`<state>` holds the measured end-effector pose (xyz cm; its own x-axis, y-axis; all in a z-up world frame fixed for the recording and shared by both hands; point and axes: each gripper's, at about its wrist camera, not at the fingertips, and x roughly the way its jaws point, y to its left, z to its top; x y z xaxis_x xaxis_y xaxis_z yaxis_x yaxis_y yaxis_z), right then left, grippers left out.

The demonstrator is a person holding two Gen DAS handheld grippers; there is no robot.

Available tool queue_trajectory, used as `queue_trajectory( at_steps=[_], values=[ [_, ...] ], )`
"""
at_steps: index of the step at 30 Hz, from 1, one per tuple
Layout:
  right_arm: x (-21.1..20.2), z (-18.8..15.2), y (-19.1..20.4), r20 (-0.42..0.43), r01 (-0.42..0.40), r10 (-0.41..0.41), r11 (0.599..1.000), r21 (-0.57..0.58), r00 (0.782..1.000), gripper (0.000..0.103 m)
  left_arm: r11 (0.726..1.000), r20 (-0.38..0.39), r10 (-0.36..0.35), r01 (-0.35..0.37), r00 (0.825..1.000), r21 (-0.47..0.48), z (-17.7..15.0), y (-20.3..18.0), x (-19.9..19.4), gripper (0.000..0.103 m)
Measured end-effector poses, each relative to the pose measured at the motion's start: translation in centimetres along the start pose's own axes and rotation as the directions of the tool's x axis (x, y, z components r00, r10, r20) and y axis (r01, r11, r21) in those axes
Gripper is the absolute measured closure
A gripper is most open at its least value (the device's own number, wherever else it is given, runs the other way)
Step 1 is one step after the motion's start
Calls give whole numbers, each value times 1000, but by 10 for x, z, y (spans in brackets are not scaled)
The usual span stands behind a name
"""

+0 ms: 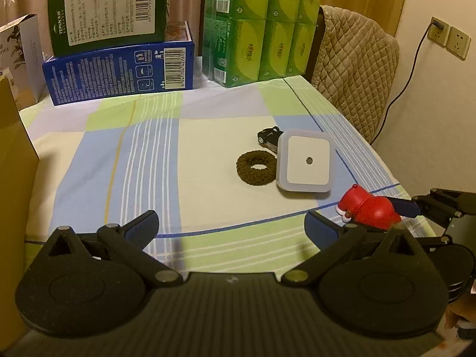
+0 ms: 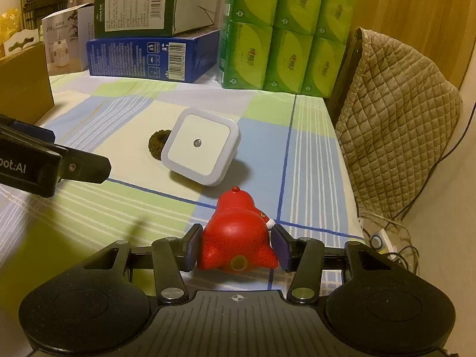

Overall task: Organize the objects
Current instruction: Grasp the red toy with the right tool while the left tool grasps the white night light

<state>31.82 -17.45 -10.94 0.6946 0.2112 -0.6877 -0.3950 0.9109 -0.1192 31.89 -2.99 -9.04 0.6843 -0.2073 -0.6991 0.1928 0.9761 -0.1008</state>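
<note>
Blue box (image 1: 119,71) under green box (image 1: 110,9); tissue packs (image 1: 258,23) beside.

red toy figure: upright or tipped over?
Tipped over. The red toy figure lies on the tablecloth, its base hole facing the right wrist camera, clamped between the right gripper pads.

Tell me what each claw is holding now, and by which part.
The right claw holds the red toy figure by its two sides. The left claw is open and holds nothing.

Red toy (image 2: 236,238): smooth plastic, faintly speckled, slight sheen. Night light (image 1: 306,163): matt white plastic with a translucent rim. Ring (image 1: 255,169): rough brown knitted yarn. Tablecloth (image 1: 166,154): soft checked cloth. Boxes (image 1: 119,71): printed glossy cardboard. Chair cover (image 2: 401,113): quilted fabric
</note>
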Motion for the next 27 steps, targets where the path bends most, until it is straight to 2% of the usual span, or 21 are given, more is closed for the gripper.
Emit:
queue_trajectory(
  at_steps=[10,22,27],
  values=[
    [-7,2,-12,-17,-28,30,994,108,999,57,1000,2,-10,10,1000,0,1,0,0,1],
    [-14,9,-29,31,-23,17,977,211,999,57,999,10,-45,45,999,12,2,-7,7,1],
    [-13,11,-38,40,-21,11,969,247,999,57,997,23,-64,63,998,50,7,-19,15,2]
  ],
)
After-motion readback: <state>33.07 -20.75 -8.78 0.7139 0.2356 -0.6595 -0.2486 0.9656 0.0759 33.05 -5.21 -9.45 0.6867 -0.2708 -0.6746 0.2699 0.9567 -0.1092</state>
